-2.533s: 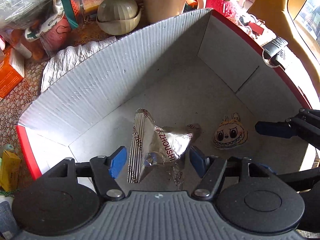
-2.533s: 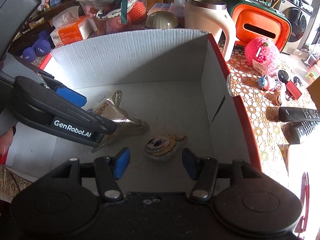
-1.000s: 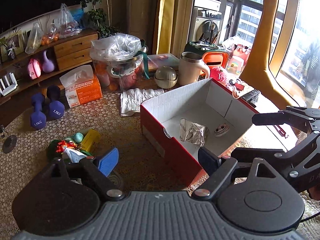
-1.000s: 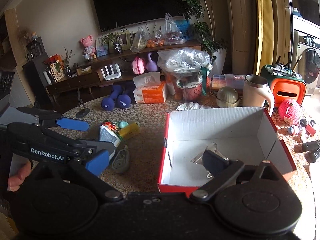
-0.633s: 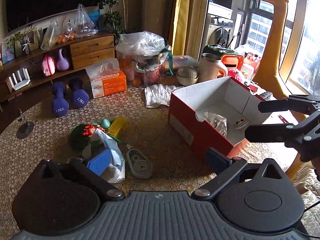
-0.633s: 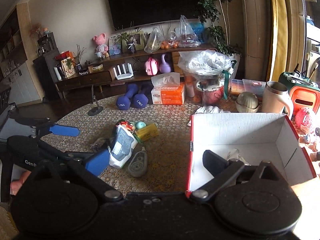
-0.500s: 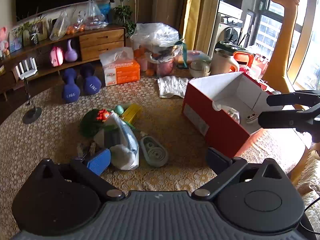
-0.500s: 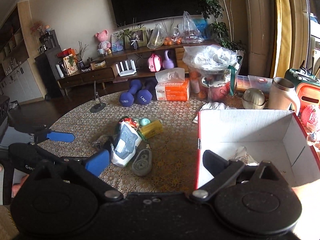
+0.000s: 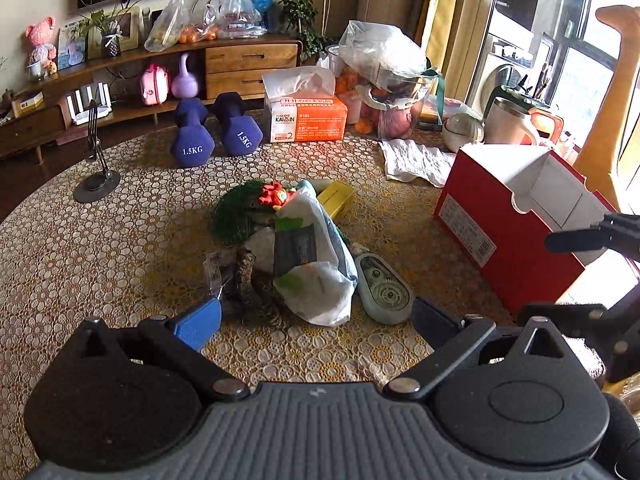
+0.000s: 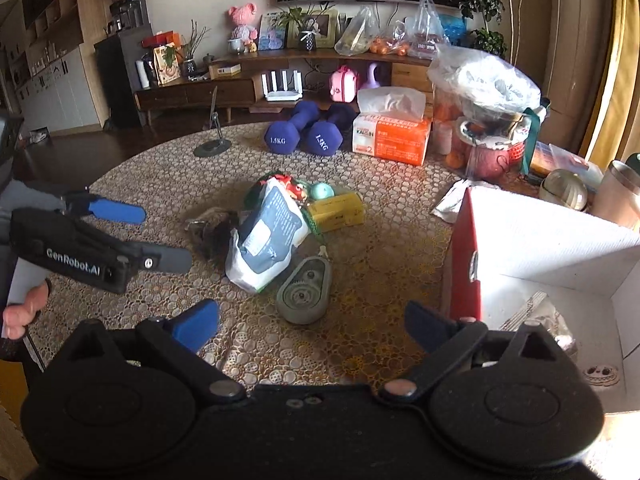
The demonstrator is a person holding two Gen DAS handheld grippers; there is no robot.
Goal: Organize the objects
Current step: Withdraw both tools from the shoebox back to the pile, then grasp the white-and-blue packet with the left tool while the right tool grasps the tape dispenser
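A pile of loose objects lies mid-table: a white and blue pouch (image 9: 308, 256) (image 10: 264, 240), a grey-green oval dispenser (image 9: 384, 290) (image 10: 304, 292), a yellow box (image 9: 336, 198), a green tinsel piece (image 9: 236, 216) and a brown furry item (image 10: 212, 228). My left gripper (image 9: 316, 320) hangs open just short of the pouch, with nothing between its fingers. My right gripper (image 10: 312, 324) is open too, nearest the dispenser. The red box (image 9: 500, 240) (image 10: 464, 264) stands at the right, holding a foil packet (image 10: 532, 312) and a small face plush (image 10: 600, 372).
Behind the pile are two purple dumbbells (image 9: 216, 132), an orange tissue box (image 9: 308, 120), a bagged fruit basket (image 9: 384, 92) and a white cloth (image 9: 416, 160). A black phone stand (image 9: 96, 176) is at the far left. A hand (image 10: 20, 316) holds the left gripper.
Both grippers came up out of the red box, leaving the foil packet and plush inside, then swung left and sank towards the pile. The left jaws opened wider.
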